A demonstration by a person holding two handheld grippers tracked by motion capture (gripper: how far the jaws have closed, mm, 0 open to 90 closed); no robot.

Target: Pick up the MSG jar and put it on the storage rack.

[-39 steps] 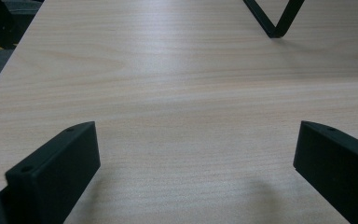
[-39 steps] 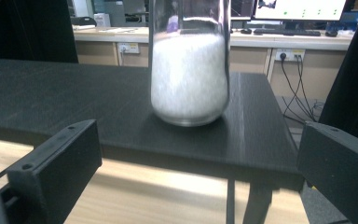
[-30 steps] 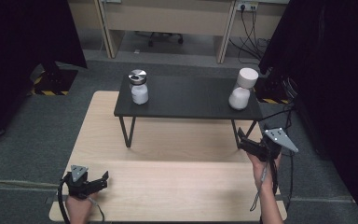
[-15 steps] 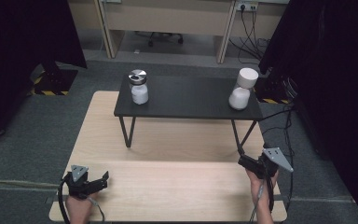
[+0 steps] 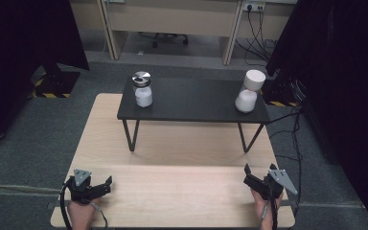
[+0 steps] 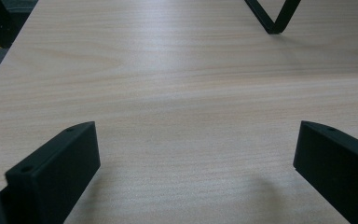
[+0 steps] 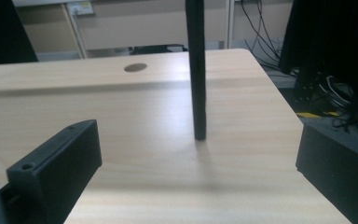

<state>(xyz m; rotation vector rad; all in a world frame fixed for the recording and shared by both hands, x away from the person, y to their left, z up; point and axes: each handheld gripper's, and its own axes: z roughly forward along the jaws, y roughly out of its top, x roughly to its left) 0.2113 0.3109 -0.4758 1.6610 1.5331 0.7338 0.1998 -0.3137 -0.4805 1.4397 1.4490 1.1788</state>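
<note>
On a small black table (image 5: 191, 103) stand a clear jar with a metal lid (image 5: 142, 89) at its left end and a white jar with a white cap (image 5: 248, 92) at its right end. My left gripper (image 5: 106, 184) rests near the front left of the wooden tabletop (image 5: 172, 143), open, with bare wood between its jaws (image 6: 196, 154). Near the front right corner lies my right gripper (image 5: 247, 176), also open and holding nothing (image 7: 198, 158). Both are far from the jars.
The black table's thin metal legs (image 5: 131, 136) stand on the wood; one leg (image 7: 196, 70) rises just ahead of the right gripper, another (image 6: 272, 18) is far ahead of the left. Dark curtains, cables (image 5: 292, 120) and grey carpet surround the table.
The right gripper has come down and back toward the person, from beside the black table's right leg to the front right corner. The left gripper has stayed put.
</note>
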